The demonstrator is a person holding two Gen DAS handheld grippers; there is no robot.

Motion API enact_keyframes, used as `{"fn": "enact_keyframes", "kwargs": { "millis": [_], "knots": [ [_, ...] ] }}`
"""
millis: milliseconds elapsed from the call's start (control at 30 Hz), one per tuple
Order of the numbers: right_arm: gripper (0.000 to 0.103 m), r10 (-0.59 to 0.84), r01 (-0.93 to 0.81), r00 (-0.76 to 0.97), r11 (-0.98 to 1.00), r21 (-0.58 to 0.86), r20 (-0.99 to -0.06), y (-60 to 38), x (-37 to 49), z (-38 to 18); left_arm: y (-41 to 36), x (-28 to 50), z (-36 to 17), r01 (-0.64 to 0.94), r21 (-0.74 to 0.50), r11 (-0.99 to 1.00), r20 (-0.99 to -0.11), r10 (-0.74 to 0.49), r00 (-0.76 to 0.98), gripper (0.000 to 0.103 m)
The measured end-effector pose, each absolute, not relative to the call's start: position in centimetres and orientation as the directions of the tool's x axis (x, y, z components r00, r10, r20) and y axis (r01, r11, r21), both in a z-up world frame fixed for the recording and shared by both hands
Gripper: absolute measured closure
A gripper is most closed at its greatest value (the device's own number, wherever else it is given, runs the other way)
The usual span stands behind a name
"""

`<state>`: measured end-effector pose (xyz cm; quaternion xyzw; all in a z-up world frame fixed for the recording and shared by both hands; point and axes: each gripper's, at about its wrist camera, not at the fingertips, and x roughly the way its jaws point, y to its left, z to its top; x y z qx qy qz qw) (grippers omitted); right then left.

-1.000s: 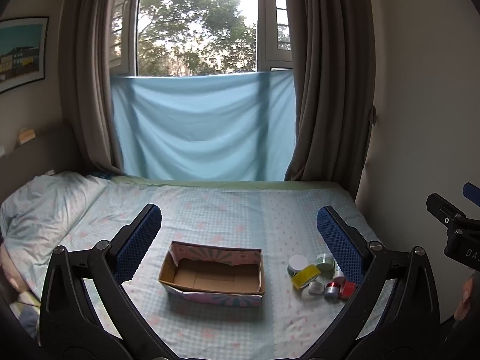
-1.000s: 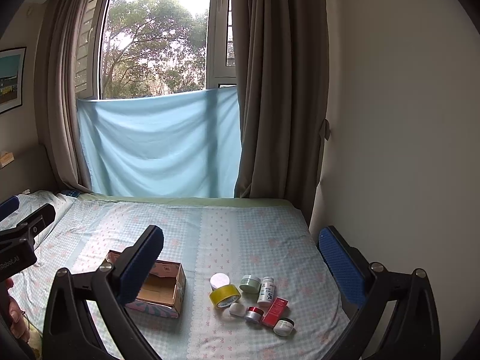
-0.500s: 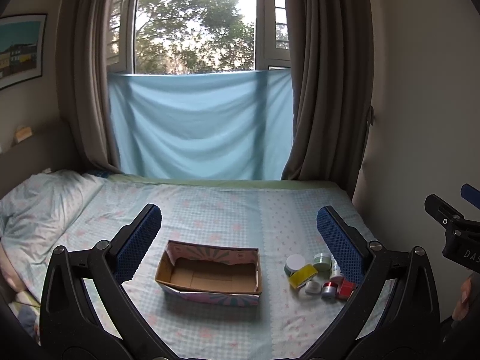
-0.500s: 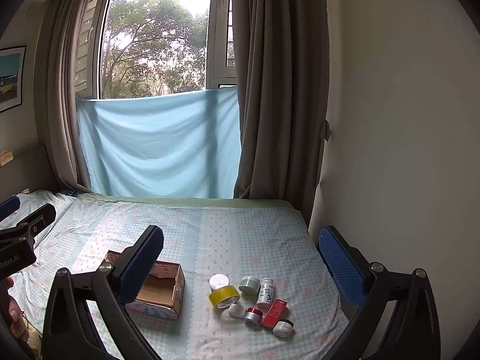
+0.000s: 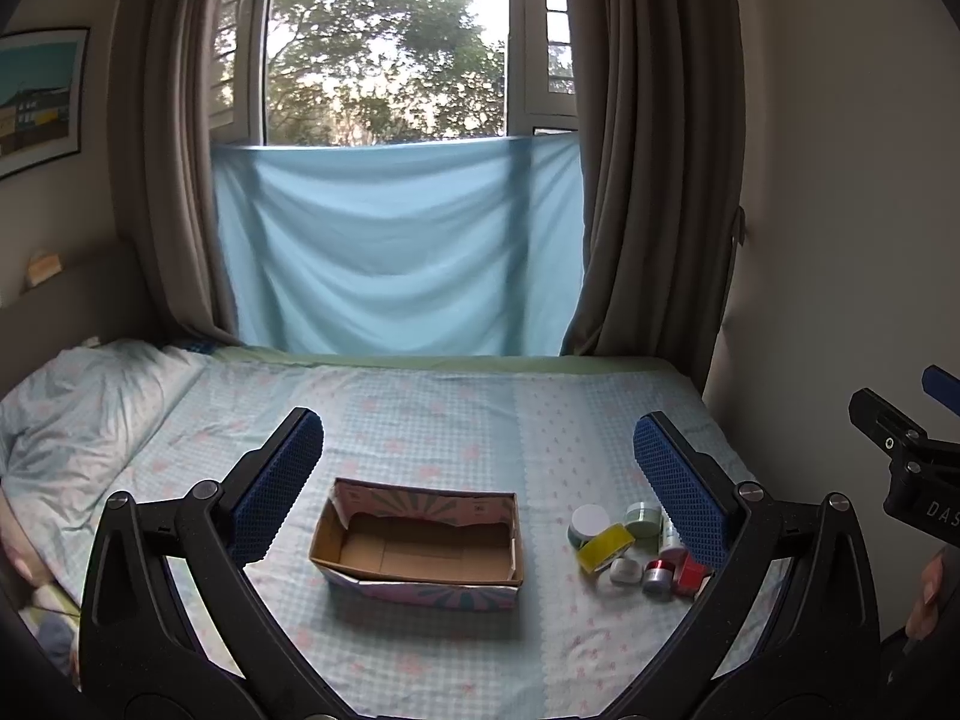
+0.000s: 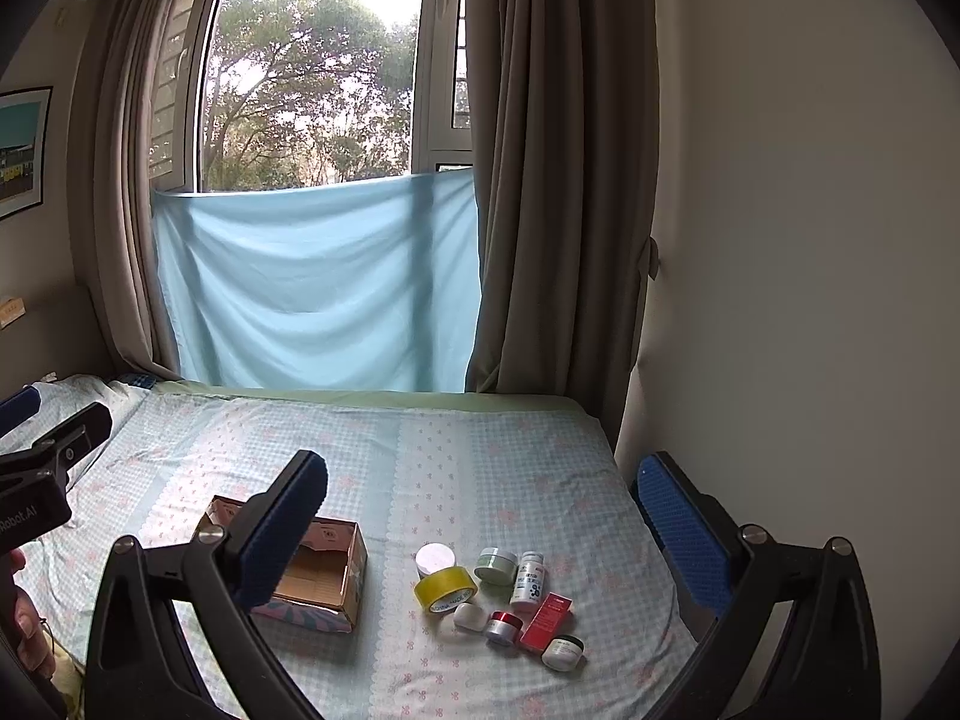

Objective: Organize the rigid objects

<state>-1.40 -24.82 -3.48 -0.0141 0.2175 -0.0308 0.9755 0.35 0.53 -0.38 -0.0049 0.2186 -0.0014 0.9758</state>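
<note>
Both grippers hover above the near edge of the bed (image 5: 420,420), each with its jaws spread wide apart and nothing between them. The left gripper (image 5: 477,480) frames an open cardboard box (image 5: 420,546) that sits on the checked sheet toward the near edge, its inside bare. The right gripper (image 6: 480,516) looks down on a small cluster of things lying to the right of the box and apart from it, toward the bed's right edge: a roll of yellow tape (image 6: 447,589), a white-lidded jar (image 6: 435,558) just behind it, a green jar (image 6: 495,565), a white bottle (image 6: 528,579), a red carton (image 6: 546,613), a red-lidded tin (image 6: 504,626), a small white pot (image 6: 471,616) and a dark-lidded jar (image 6: 563,651). They lie close together, several touching
</note>
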Motion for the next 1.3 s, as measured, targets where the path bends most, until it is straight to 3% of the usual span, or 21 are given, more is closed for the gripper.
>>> {"fn": "enact_keyframes", "kwargs": {
  "millis": [1300],
  "knots": [
    [0.000,-0.074,0.070,0.903,0.997,-0.025,-0.423,-24.7,-1.2,-3.3,1.6,1.8,-0.5,0.015,-0.012,1.000,-0.468,-0.019,0.884,0.000]
  ]
}}
